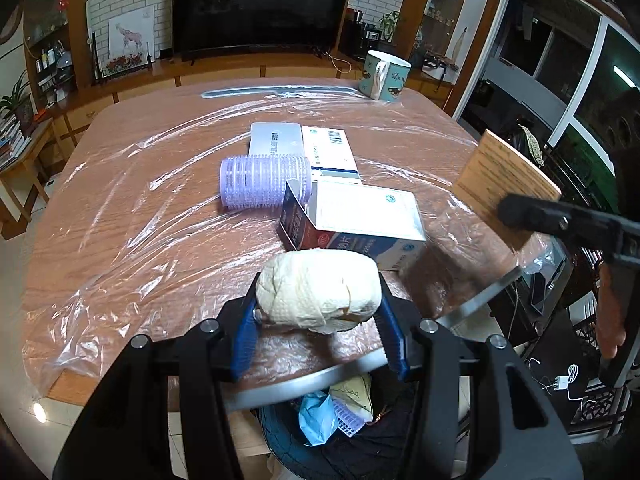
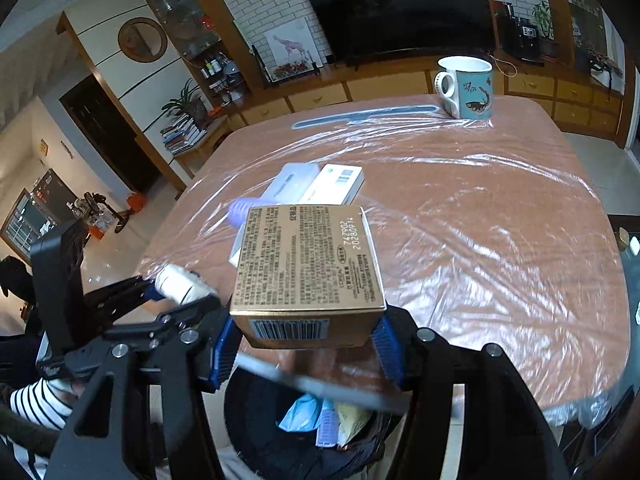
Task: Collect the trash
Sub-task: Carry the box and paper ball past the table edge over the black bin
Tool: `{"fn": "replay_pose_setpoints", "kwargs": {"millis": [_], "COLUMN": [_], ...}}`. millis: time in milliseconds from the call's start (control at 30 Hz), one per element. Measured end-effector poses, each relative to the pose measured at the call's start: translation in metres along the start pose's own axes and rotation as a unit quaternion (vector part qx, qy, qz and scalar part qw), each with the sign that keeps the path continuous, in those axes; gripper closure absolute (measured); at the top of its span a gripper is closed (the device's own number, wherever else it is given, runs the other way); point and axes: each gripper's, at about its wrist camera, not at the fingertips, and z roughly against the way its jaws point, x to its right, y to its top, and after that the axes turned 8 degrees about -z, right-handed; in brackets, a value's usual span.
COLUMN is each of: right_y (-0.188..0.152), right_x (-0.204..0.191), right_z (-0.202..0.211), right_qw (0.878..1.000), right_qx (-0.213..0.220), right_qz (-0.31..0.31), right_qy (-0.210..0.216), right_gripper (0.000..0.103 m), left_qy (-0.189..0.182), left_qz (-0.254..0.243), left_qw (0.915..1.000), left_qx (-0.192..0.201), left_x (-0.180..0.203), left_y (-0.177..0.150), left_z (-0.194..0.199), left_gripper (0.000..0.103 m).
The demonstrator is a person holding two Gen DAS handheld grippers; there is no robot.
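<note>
My left gripper [image 1: 318,334] is shut on a crumpled white paper wad [image 1: 318,294], held above the table's near edge. My right gripper [image 2: 306,340] is shut on a gold cardboard box [image 2: 308,272] with printed text and a barcode, also over the near edge. In the right wrist view the left gripper [image 2: 176,290] shows at the left with its paper wad [image 2: 180,284]. A dark trash bin [image 1: 320,440] stands on the floor below both grippers and holds blue plastic, yellowish paper and a purple piece; the right wrist view shows this bin [image 2: 256,436] too.
On the plastic-covered table [image 1: 140,208] lie a purple hair roller [image 1: 264,182], an open white and blue carton [image 1: 352,220], a flat white box [image 1: 328,152] and a grey case [image 1: 274,138]. A teal mug [image 1: 382,76] stands at the far edge. A striped sleeve [image 2: 36,400] is at lower left.
</note>
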Motion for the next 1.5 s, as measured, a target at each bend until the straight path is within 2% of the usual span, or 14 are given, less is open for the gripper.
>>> {"fn": "replay_pose_setpoints", "kwargs": {"millis": [600, 1233, 1500], "right_y": [-0.055, -0.088, -0.102], "right_x": [-0.007, -0.016, -0.016], "right_z": [0.014, 0.000, -0.011], "right_qw": [0.999, 0.995, 0.993], "right_qx": [-0.042, -0.093, -0.113], "right_qz": [0.001, 0.025, 0.038], "right_qy": [0.005, 0.002, -0.014], "right_gripper": [0.046, 0.046, 0.046], "left_qy": [-0.010, -0.018, -0.018], "left_qz": [-0.015, -0.021, -0.026], "left_qw": [0.9998, 0.9990, 0.9979], "left_qx": [-0.002, -0.036, -0.056], "left_x": [0.015, 0.028, 0.030], "left_y": [-0.015, -0.050, -0.064], "left_z": [0.021, 0.023, 0.017], "left_gripper": [0.051, 0.051, 0.051]}}
